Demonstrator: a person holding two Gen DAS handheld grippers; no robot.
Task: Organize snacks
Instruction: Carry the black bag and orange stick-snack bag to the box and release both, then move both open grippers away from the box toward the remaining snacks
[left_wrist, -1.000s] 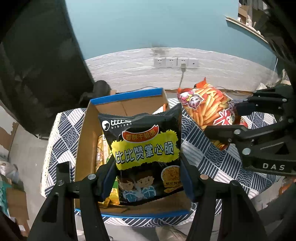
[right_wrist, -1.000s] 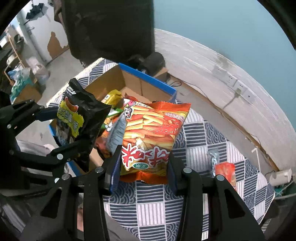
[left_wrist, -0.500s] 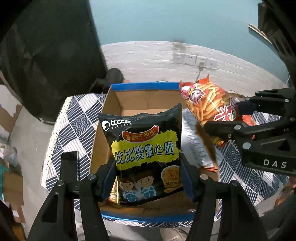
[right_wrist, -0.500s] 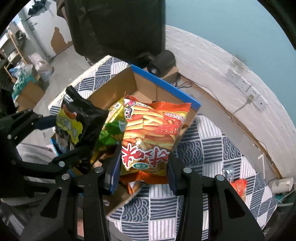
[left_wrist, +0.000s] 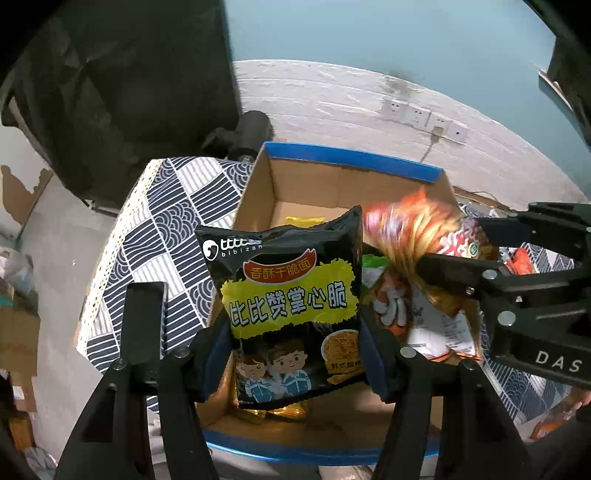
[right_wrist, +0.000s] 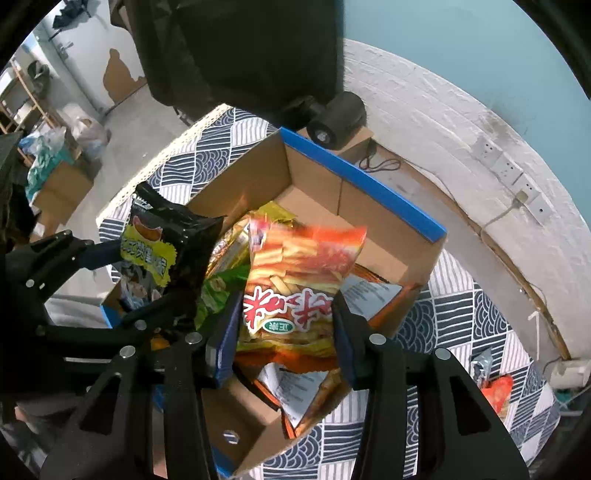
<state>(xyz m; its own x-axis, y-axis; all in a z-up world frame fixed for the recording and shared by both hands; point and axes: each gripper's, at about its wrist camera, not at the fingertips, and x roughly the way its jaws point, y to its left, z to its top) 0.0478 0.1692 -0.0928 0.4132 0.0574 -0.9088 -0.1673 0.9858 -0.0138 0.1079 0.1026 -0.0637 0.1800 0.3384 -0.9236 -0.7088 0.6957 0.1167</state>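
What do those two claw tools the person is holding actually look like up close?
Both are black plastic two-finger grippers built from flat linkage bars joined by round silver rivets. The left gripper has blue pads inside its fingertips, as does the right gripper. Seen from the left wrist camera, the right one's body bears white letters "DAS". No cables or sleeves show.

Two tools: left tool (left_wrist: 295, 347), right tool (right_wrist: 282, 332). One cardboard box (right_wrist: 314, 177). One black noodle packet (left_wrist: 291, 306), one orange fries packet (right_wrist: 295, 280). Loose packets inside the box (right_wrist: 221, 291): maybe four, overlapping. Two small packets on the desk (right_wrist: 491, 376). Four wall sockets (left_wrist: 424, 118).
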